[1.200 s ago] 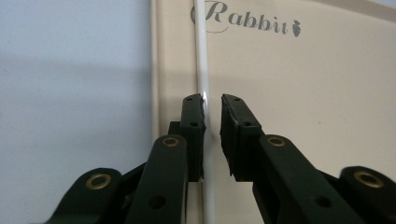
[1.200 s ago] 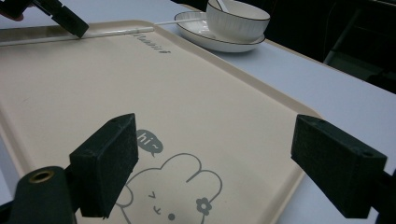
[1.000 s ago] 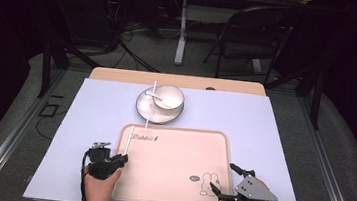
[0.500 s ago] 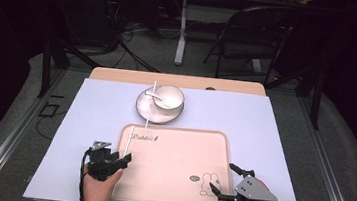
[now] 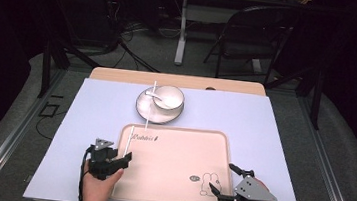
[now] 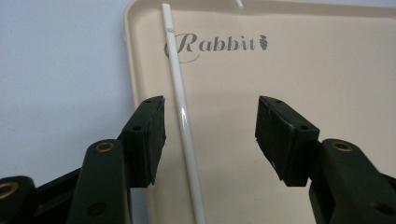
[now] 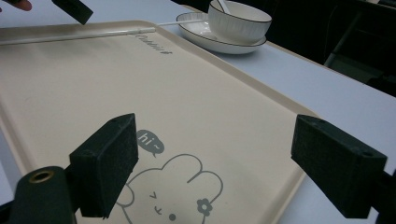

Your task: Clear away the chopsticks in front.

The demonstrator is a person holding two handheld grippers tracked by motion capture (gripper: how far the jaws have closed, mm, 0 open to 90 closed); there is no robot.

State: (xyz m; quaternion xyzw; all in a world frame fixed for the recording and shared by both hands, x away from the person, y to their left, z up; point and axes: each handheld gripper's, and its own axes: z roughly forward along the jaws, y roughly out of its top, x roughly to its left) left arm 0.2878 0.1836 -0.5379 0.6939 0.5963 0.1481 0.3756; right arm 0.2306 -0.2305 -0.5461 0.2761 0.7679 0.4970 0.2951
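Note:
A white chopstick (image 6: 182,107) lies along the left side of a beige tray (image 6: 280,70) printed "Rabbit". My left gripper (image 6: 210,126) hangs over it, open. Its jaws have just been opening, and the chopstick sits between them near the left pad without being pressed. From the high view, the left gripper (image 5: 124,159) is at the tray's (image 5: 175,160) left edge, at the chopstick's (image 5: 129,138) near end. My right gripper (image 5: 222,178) is open at the tray's front right corner; in its own view the right gripper (image 7: 215,158) holds nothing above the rabbit drawing.
Behind the tray, a white bowl (image 5: 169,97) with a spoon (image 5: 154,95) stands on a plate (image 5: 143,107). A second chopstick (image 5: 148,120) lies across the plate toward the tray. The pale blue mat (image 5: 264,129) covers the table; chairs and table legs stand beyond it.
The left gripper's jaws have spread apart and let go of the white chopstick, which now rests on the tray. The right gripper has stayed where it was.

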